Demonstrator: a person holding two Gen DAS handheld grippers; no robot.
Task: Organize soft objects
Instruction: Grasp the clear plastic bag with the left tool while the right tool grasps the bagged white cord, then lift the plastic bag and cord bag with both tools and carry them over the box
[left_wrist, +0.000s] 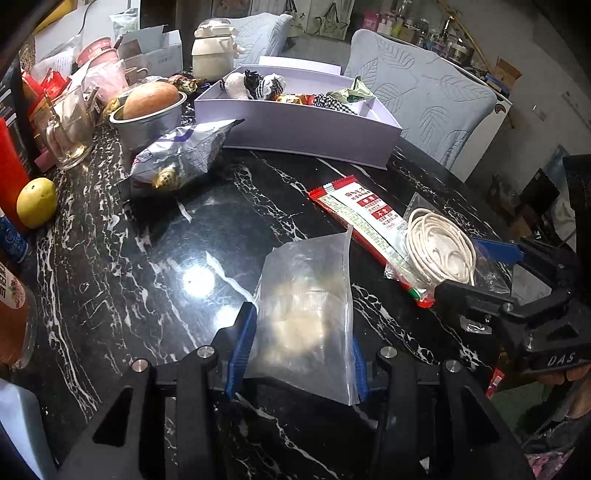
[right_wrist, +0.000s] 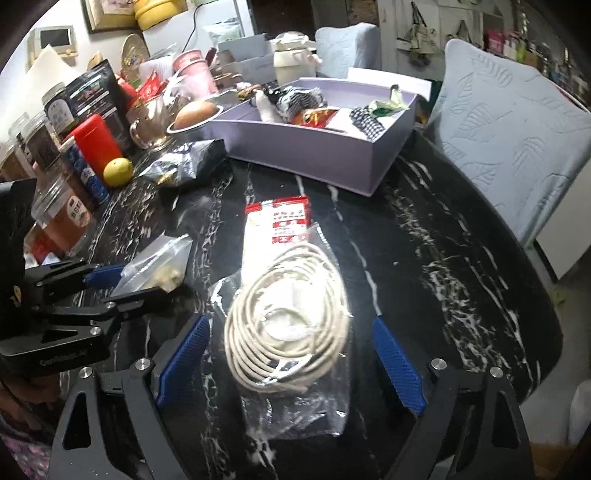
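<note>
A clear zip bag (left_wrist: 306, 314) with pale lumps inside stands between the blue pads of my left gripper (left_wrist: 301, 354), which is shut on its lower part. In the right wrist view the same left gripper (right_wrist: 122, 284) holds that bag (right_wrist: 162, 266) at the left. My right gripper (right_wrist: 290, 362) is open, its pads standing wide on either side of a coiled white cable in a clear bag (right_wrist: 288, 325) without touching it. The coil lies partly on a red and white sachet (right_wrist: 280, 218). A lavender box (right_wrist: 314, 155) at the back holds checked cloth and wrappers.
A silver snack bag (left_wrist: 181, 155), a yellow fruit (left_wrist: 37, 201), a metal bowl with a bun (left_wrist: 147, 114), a glass mug (left_wrist: 66, 125) and jars crowd the left of the black marble table (left_wrist: 166, 258). Padded chairs (left_wrist: 424, 92) stand behind the box.
</note>
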